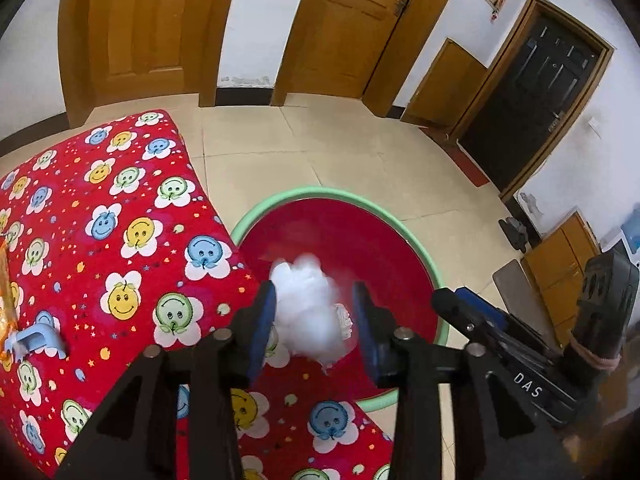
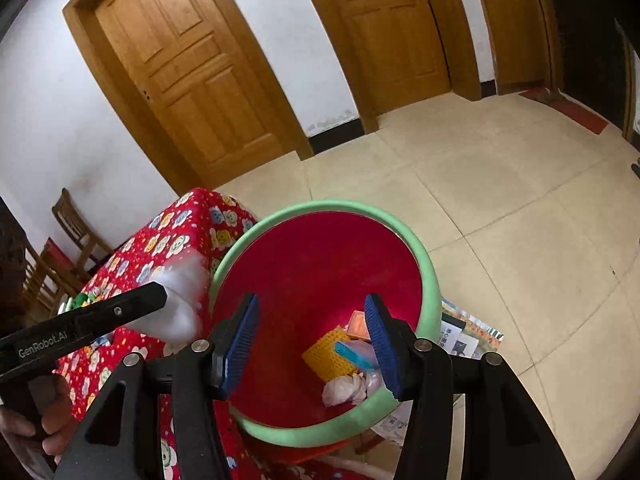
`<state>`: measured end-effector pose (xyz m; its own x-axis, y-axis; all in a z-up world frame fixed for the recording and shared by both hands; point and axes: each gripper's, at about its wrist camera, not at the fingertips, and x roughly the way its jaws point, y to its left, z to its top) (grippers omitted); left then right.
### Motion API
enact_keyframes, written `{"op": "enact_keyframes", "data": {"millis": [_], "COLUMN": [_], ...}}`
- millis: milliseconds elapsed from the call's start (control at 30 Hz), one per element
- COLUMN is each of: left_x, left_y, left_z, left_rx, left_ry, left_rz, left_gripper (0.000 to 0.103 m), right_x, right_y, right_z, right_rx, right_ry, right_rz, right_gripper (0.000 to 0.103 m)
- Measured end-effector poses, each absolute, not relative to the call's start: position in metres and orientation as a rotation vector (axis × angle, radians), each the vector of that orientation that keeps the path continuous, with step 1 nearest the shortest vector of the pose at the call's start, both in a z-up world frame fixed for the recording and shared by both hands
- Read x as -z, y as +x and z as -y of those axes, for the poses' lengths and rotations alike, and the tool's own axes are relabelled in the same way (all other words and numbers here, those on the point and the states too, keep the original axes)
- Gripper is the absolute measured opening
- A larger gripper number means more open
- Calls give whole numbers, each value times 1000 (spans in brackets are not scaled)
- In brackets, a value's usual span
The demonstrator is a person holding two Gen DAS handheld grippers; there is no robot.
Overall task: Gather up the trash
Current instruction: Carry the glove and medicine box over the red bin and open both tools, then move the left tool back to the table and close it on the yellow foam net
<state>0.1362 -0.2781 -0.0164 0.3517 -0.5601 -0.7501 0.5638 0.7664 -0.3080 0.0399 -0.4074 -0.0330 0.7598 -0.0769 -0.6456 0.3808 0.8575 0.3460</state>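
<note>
My left gripper (image 1: 314, 322) hangs just over the near rim of the red bin (image 2: 320, 264), its green rim (image 2: 432, 276) beside the table's flowered cloth (image 1: 120, 240). The jaws are spread with a blurred white wad (image 1: 310, 312) between them; it seems to touch the left pad only, clear of the right one, so I judge it is let go and dropping toward the bin.

My right gripper (image 2: 310, 344) is half spread and empty, poised above the bin's mouth.

Inside the bin already lie a yellow mesh piece (image 2: 326, 354), an orange packet (image 2: 358, 326), a light blue item (image 2: 352, 354) and a crumpled tissue (image 2: 346, 390).

Left on the cloth, far from the bin, I see an orange wrapper (image 1: 6, 300) and a small blue hook-like thing (image 1: 40, 340); those look like the remaining pickups.
</note>
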Motion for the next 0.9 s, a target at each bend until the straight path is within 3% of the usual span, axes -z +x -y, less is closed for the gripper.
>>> {"op": "enact_keyframes", "data": {"millis": [400, 900], "left_x": [2, -9], "left_y": [137, 166], "left_z": [241, 129], "left_rx": [631, 410], "left_ry": [-25, -117], "left_rz": [-937, -880], "left_gripper": [44, 44], "right_x": [26, 10], "right_y": [36, 40], "right_z": [398, 374], "right_rx": [243, 217], "right_ry": [490, 456], "right_rz": [-661, -672], "right_gripper": [57, 58]}}
